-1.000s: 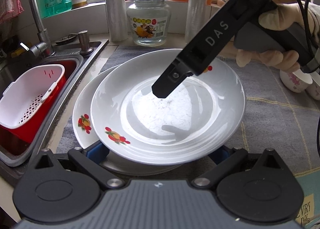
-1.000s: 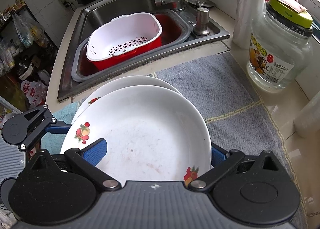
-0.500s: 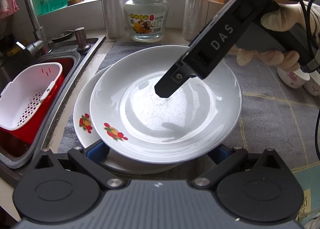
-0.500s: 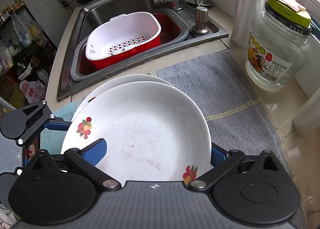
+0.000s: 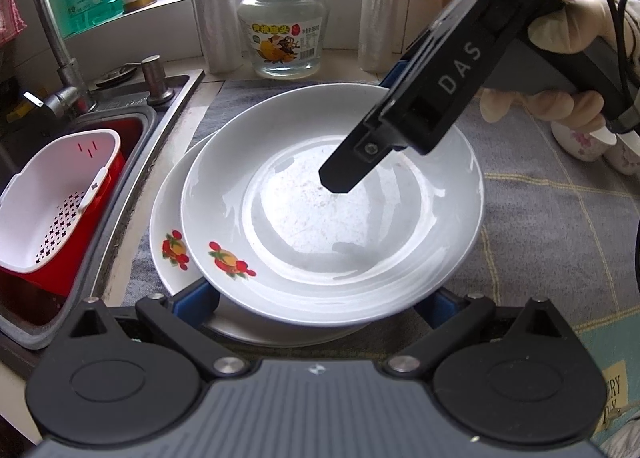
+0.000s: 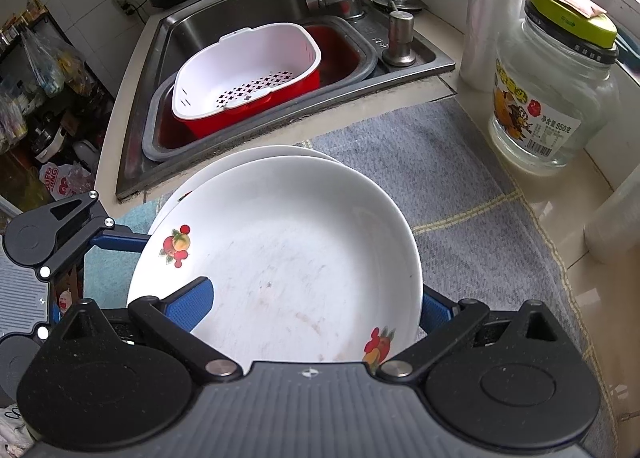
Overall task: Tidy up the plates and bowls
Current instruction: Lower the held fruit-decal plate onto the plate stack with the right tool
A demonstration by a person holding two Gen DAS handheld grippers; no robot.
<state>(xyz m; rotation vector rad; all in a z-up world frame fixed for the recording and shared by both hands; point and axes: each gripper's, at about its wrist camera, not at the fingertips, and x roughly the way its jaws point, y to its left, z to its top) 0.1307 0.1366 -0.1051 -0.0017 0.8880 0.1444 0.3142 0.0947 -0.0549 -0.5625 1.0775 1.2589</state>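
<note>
The upper plate (image 5: 332,218), white with fruit motifs on its rim, lies on a second matching plate (image 5: 168,226), offset toward the right so that the lower rim shows on the sink side. Both sit on a grey mat (image 5: 560,226) on the tabletop (image 6: 560,210).

The right tool (image 6: 316,298) has its blue pads either side of the upper plate's near rim, one pad over the inside face, the other at the outer edge; whether they press on the plate cannot be told. In the left wrist view its black finger marked DAS reaches over the plate's centre, held by a gloved hand (image 5: 560,106).

The left tool (image 5: 316,298) stands wide, its blue pads flanking the near edge of the stack, contact not discernible.

Outward: a glass jar (image 5: 284,30) with a green lid stands beyond the plates. A white colander (image 6: 244,66) rests in a red basin (image 6: 256,118) in the sink (image 6: 208,26). A floral bowl (image 5: 580,138) sits to the right.
</note>
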